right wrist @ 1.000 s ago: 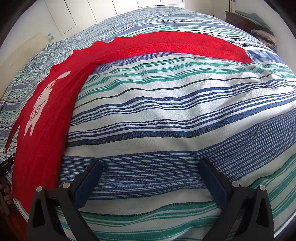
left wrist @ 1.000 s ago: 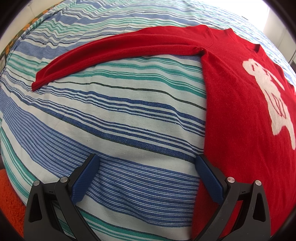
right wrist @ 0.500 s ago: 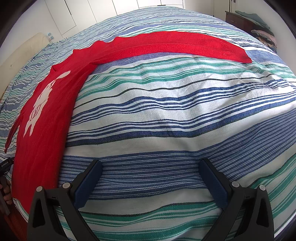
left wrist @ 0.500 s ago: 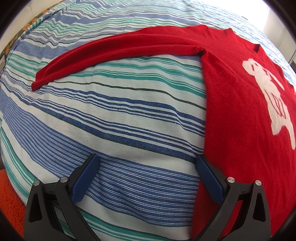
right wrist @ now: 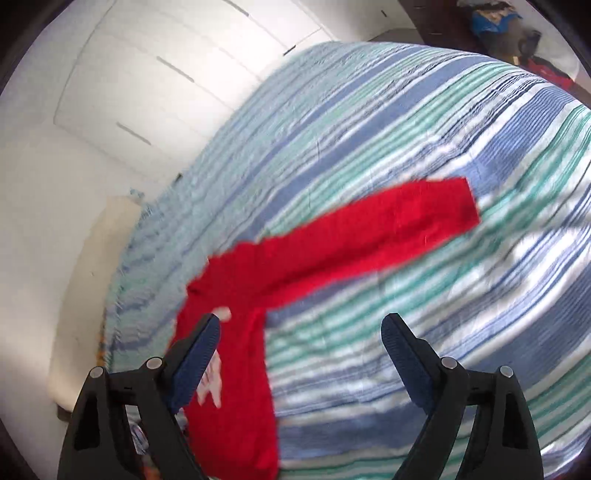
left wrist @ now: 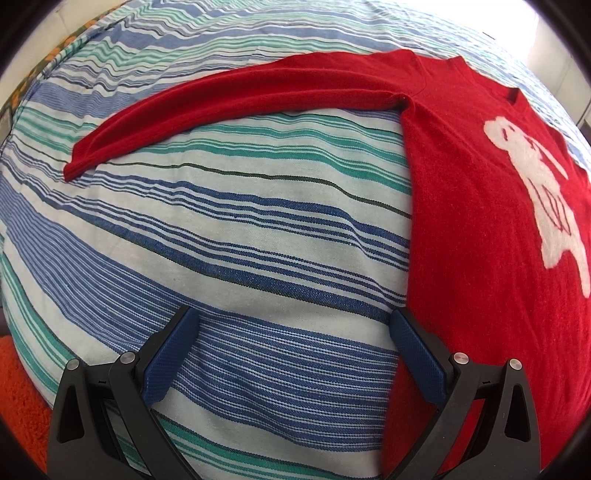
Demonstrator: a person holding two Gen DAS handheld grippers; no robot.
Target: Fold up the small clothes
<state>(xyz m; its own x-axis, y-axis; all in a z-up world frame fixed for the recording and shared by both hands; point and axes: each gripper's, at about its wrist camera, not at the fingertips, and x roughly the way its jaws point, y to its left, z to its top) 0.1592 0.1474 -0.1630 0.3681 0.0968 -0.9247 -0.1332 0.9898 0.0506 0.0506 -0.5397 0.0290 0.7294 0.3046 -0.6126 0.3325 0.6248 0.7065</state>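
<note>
A red long-sleeved sweater with a white animal figure lies flat on a striped bedspread. One sleeve stretches out to the left in the left wrist view. My left gripper hangs open just above the spread beside the sweater's lower edge, and nothing is between its fingers. The right wrist view is blurred: the sweater and its other sleeve lie well below and ahead. My right gripper is high over the bed, tilted, its jaws closing with nothing between them.
White cupboard doors stand past the bed's far side. A pile of clothes sits on dark furniture in the far corner. An orange rug lies beside the bed at the lower left.
My right gripper has risen from the bedspread, swung and rolled, so the sweater now lies farther off and tilted in its view. The left gripper has not moved.
</note>
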